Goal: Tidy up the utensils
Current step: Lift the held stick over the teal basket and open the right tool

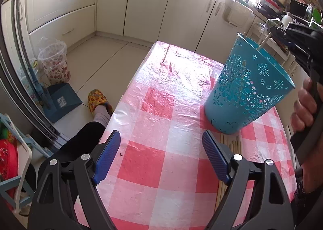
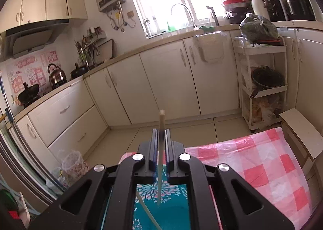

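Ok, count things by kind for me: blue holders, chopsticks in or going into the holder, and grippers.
Blue holder: 1
Chopsticks at the holder: 2, one between the right gripper's jaws, one leaning inside
Grippers: 2, left gripper and right gripper
Total: 5
Loose chopsticks beside the holder are partly hidden, so they are not counted.

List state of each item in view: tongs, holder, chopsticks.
left tongs: open, empty, over the tablecloth.
right tongs: nearly closed, a chopstick between the pads; whether still gripped is unclear.
chopstick: upright, lower end down in the holder.
blue holder: upright on the table, one more chopstick leaning inside.
loose chopsticks: lying flat on the tablecloth beside the holder's base.
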The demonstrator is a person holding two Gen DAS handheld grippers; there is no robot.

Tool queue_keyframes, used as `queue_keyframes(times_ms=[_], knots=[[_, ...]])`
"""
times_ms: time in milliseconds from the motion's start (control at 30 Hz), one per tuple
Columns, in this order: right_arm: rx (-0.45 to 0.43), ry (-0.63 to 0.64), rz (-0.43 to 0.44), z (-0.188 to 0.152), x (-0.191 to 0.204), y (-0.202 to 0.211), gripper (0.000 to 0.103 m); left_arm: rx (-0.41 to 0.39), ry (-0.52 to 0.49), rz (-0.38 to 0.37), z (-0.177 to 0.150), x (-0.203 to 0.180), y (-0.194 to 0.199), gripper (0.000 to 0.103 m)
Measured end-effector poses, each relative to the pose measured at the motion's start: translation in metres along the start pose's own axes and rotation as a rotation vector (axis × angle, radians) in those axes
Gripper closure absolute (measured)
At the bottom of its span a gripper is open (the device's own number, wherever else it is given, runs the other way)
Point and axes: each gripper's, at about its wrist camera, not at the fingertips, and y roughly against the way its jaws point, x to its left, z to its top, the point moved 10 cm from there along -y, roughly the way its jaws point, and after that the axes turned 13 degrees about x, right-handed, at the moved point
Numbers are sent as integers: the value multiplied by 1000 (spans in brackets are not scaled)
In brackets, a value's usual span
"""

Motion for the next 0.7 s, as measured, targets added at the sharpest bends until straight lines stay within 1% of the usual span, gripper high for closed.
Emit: queue_keyframes(times_ms=[33, 67, 100, 167, 233, 267, 300, 333, 367, 400, 467, 533, 600, 700], knots=[[2, 12, 0, -3, 1, 5, 83, 0, -1, -1, -1, -1, 1, 24], [-3, 17, 1, -5, 1, 10, 82, -2, -2, 0, -1, -1, 2, 24], [-17, 20, 4, -5, -1, 20, 81, -4, -5, 1, -1, -2, 3, 24], [-54, 10, 7, -5, -7, 48, 75, -6, -7, 3, -2, -2, 5, 24], [-89, -23, -2, -15, -17, 75, 69, -7, -7, 6, -3, -1, 7, 23], [-95, -42, -11, -23, -22, 85, 67, -5, -2, 10, -4, 0, 7, 23], [-82, -61, -23, -37, -29, 93, 65, -1, 0, 13, -5, 1, 6, 23], [-50, -72, -40, -55, -35, 97, 65, 5, 0, 14, -7, 1, 5, 23], [5, -77, -61, -79, -40, 95, 65, 10, 0, 13, -9, 2, 4, 23], [77, -71, -72, -103, -41, 86, 65, 17, -1, 13, -11, 2, 2, 23], [262, -55, -82, -158, -42, 57, 69, 32, -7, 15, -15, -1, -2, 23], [403, -75, -61, -196, -39, 29, 85, 48, -22, 14, -19, -6, -4, 23], [457, -60, -69, -212, -35, 10, 87, 49, -47, 20, -21, -12, -3, 23], [501, -46, -64, -219, -27, -11, 89, 46, -75, 28, -23, -17, -1, 22]])
